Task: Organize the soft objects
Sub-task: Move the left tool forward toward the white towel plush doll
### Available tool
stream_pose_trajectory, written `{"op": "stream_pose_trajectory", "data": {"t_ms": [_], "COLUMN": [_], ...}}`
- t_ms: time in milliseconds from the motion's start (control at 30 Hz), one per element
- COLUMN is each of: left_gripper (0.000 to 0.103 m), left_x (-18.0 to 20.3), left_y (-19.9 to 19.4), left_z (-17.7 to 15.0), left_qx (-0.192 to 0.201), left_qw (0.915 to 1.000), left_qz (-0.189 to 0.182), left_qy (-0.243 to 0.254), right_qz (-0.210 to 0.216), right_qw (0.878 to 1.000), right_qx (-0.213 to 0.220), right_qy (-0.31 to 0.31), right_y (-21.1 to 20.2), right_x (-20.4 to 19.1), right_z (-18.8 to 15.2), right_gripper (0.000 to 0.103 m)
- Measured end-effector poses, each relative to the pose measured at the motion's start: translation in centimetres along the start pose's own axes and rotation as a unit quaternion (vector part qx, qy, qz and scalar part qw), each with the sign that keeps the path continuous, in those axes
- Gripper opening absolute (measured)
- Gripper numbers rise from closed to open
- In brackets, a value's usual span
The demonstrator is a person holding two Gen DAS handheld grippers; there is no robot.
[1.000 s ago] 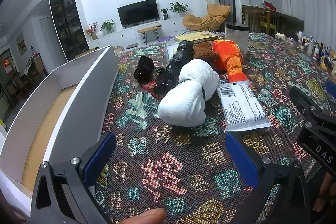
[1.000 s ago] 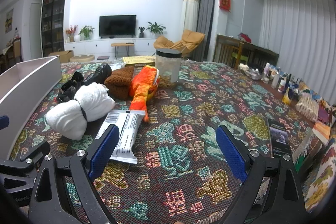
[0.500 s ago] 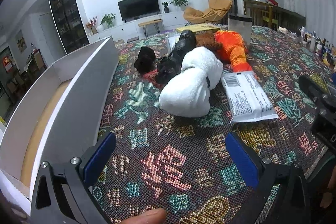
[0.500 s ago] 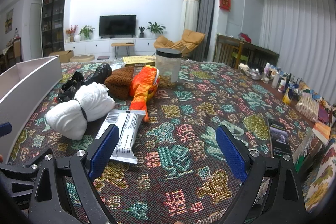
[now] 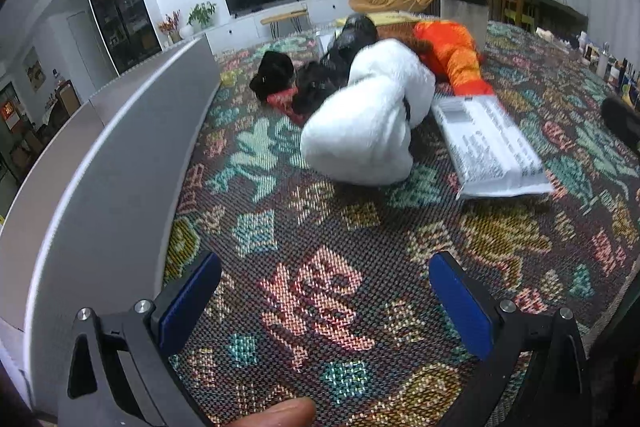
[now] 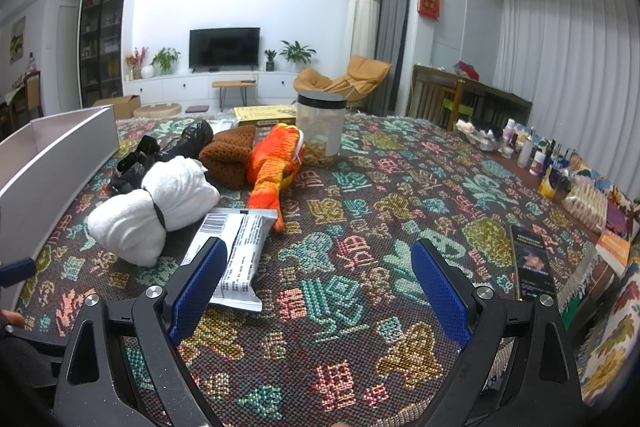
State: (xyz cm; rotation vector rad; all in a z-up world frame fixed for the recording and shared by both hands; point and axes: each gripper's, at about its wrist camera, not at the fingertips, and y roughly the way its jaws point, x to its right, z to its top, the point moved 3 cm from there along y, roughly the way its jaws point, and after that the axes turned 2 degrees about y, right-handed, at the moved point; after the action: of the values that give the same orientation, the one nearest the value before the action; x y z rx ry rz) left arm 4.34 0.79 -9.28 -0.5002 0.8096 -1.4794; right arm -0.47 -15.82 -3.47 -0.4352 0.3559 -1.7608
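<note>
The left gripper (image 5: 324,301) has moved closer to the white plush bundle (image 5: 372,131), jaws wide and empty, so a first pick looks near. The right gripper (image 6: 320,279) stays put, jaws wide, by the white packet (image 6: 236,251). The grey box (image 5: 120,155) walls the left; the counter (image 6: 400,211) lies open to the right.
</note>
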Motion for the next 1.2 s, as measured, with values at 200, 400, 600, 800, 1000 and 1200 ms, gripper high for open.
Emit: {"op": "stream_pose_trajectory", "data": {"t_ms": [200, 400, 600, 800, 1000, 1200], "left_gripper": [0.103, 0.103, 0.103, 0.103, 0.103, 0.103], "left_x": [-0.3, -0.8, -1.8, -1.8, -1.9, -1.9], "left_y": [2.0, 2.5, 3.3, 3.3, 3.4, 5.0], "left_z": [-0.8, -0.9, -1.1, -1.1, -1.0, 1.0], "left_qx": [-0.037, -0.044, -0.052, -0.049, -0.053, -0.077], "left_qw": [0.9993, 0.9987, 0.9958, 0.9959, 0.9956, 0.9939], "left_qz": [-0.005, -0.020, -0.058, -0.061, -0.063, -0.073], "left_qy": [-0.007, -0.019, -0.047, -0.047, -0.044, -0.031], "right_qz": [0.000, 0.001, 0.001, 0.002, 0.003, 0.004], "right_qw": [1.000, 1.000, 1.000, 1.000, 0.999, 0.999], "right_qx": [0.000, -0.004, -0.014, -0.024, -0.029, -0.034], "right_qy": [0.000, -0.001, -0.006, -0.012, -0.014, -0.012], "right_y": [0.0, 0.2, 0.5, 0.8, 1.0, 1.2], "right_x": [0.0, -0.1, -0.3, -0.4, -0.4, -0.3], "right_z": [0.0, -0.2, -0.3, -0.3, -0.4, -0.3], "right_gripper": [0.095, 0.095, 0.095, 0.095, 0.095, 0.095]}}
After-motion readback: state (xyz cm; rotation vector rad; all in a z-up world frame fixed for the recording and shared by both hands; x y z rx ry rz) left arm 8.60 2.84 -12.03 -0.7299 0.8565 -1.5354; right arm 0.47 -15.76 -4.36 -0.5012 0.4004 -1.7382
